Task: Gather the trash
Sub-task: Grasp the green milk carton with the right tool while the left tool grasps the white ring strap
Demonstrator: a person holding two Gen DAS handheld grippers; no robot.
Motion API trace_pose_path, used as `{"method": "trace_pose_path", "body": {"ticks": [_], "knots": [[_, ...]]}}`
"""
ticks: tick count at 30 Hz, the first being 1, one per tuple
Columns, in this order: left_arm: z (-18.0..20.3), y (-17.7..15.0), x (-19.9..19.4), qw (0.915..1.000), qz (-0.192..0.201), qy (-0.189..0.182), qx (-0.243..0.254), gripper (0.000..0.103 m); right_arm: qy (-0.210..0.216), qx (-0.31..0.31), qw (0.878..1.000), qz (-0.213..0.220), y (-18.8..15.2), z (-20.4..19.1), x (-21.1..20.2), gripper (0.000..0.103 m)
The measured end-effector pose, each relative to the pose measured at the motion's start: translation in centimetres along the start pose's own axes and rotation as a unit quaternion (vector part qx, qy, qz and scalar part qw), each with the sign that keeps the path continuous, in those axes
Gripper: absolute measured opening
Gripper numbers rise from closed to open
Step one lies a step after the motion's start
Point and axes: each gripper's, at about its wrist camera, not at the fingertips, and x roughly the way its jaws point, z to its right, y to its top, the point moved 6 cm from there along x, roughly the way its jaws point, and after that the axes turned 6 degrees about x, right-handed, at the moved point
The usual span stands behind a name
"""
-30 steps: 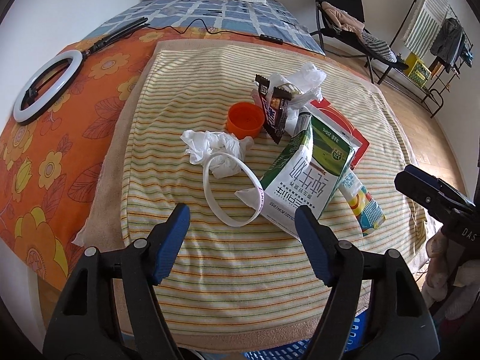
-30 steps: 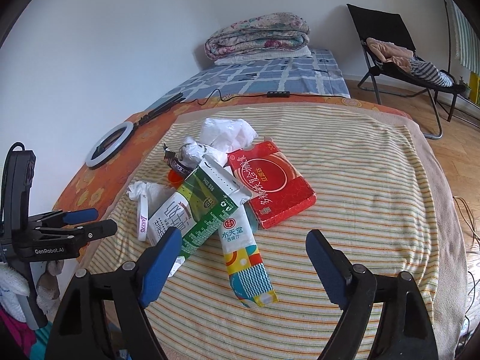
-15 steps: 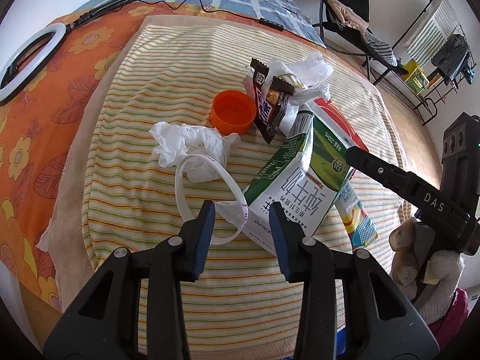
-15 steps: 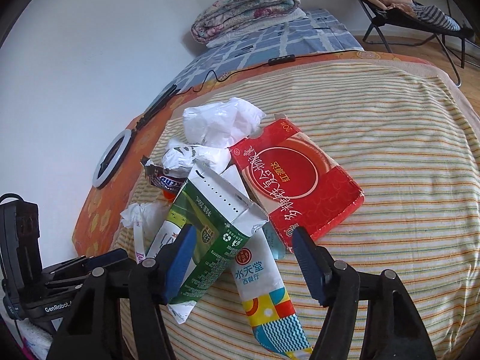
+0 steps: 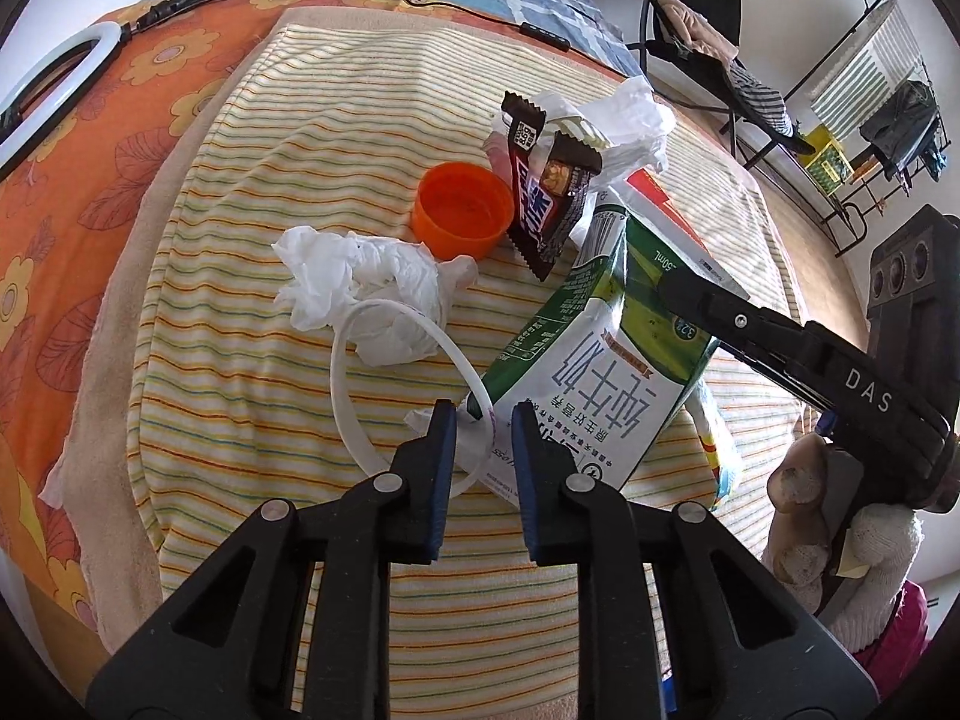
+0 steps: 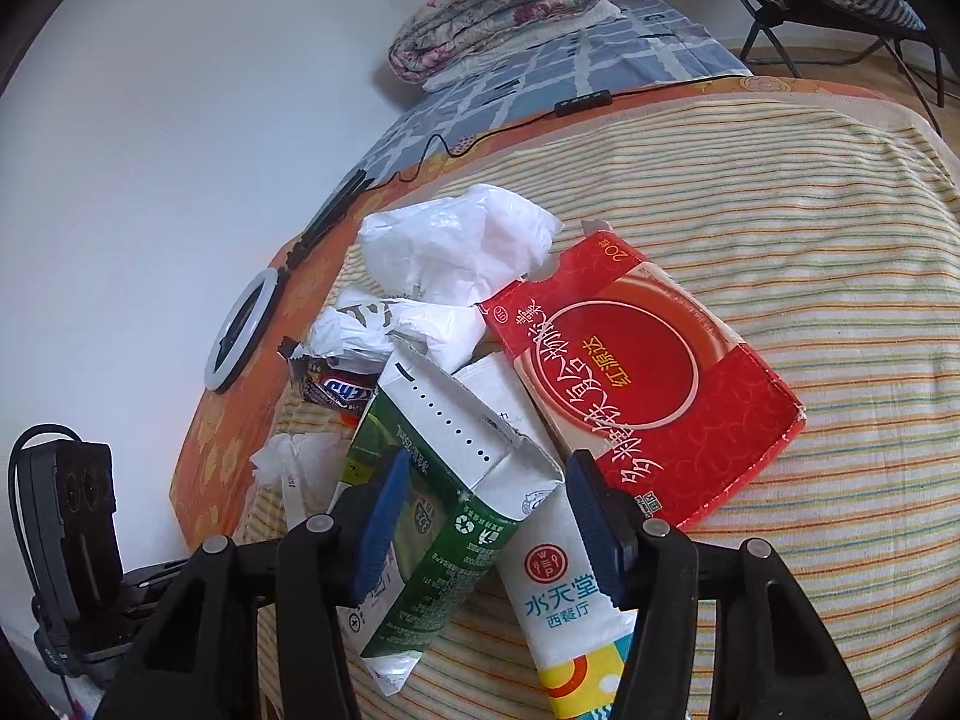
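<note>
A pile of trash lies on the striped cloth [image 5: 300, 138]. A green and white milk carton [image 5: 600, 378] lies on its side. My left gripper [image 5: 483, 420] is nearly shut around the white plastic ring [image 5: 354, 396] at the carton's corner. My right gripper [image 6: 483, 480] is open, its jaws on either side of the carton's torn open top [image 6: 462, 420]; it also shows in the left wrist view [image 5: 780, 354]. Around lie a crumpled tissue [image 5: 366, 294], an orange cap [image 5: 462, 210], a candy wrapper [image 5: 549, 192], a red box [image 6: 642, 378], a white bag [image 6: 456, 246] and a napkin packet [image 6: 564, 588].
A ring light [image 5: 48, 90] and its cable lie on the orange flowered sheet [image 5: 90, 138] at the left. Folded blankets [image 6: 498, 6] sit at the far end of the bed. A folding chair [image 5: 708, 30] and a clothes rack [image 5: 870, 90] stand on the floor at the right.
Both grippers moved forward to the milk carton. The left jaws narrowed from wide open to nearly shut around the ring. The right jaws narrowed around the carton's top.
</note>
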Motion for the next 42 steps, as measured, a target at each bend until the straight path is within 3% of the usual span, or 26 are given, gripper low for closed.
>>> {"method": "trace_pose_path", "body": {"ticks": [8,16,24,26,28,29,36,38,41,42], "knots": [[-0.1,0.0,-0.4,1.0000,0.005,0.001,0.006,0.005,0.017,-0.010,1.000,-0.001,-0.4,-1.2,0.0,0.038],[-0.3,-0.2,-1.9,0.9997,0.023,0.001,0.008,0.003,0.021,-0.054,0.998,0.008,-1.3,-3.8,-2.2,0.027],[-1.2,-0.5,-2.7,0.9994,0.031,-0.011,-0.005,0.003,-0.006,-0.123,0.992,0.038,-2.6,-6.3,-4.9,0.024],[-1.4,-0.6,-2.2,0.9994,0.020,-0.018,-0.022,0.012,-0.012,-0.123,0.991,0.044,-2.6,-6.3,-5.4,0.024],[-1.3,-0.6,-1.8,0.9993,0.017,-0.020,-0.028,0.043,-0.018,-0.122,0.991,0.048,-2.6,-6.2,-5.7,0.023],[-1.1,-0.6,-1.6,0.9994,0.017,-0.018,-0.026,0.047,-0.020,-0.123,0.991,0.048,-2.6,-6.2,-5.8,0.023],[1.6,-1.2,0.7,0.9974,0.000,0.041,0.060,0.049,-0.055,-0.142,0.986,0.065,-3.0,-5.6,-7.7,0.023],[1.5,-1.4,1.8,0.9963,-0.011,0.056,0.064,0.046,-0.060,-0.142,0.986,0.069,-2.8,-5.2,-8.4,0.023],[1.2,-1.3,2.6,0.9927,-0.007,0.087,0.084,0.021,-0.060,-0.135,0.986,0.074,-2.6,-4.5,-9.3,0.023],[1.3,-1.3,2.6,0.9922,-0.007,0.086,0.090,0.007,-0.060,-0.132,0.987,0.074,-2.5,-4.3,-9.5,0.023]]}}
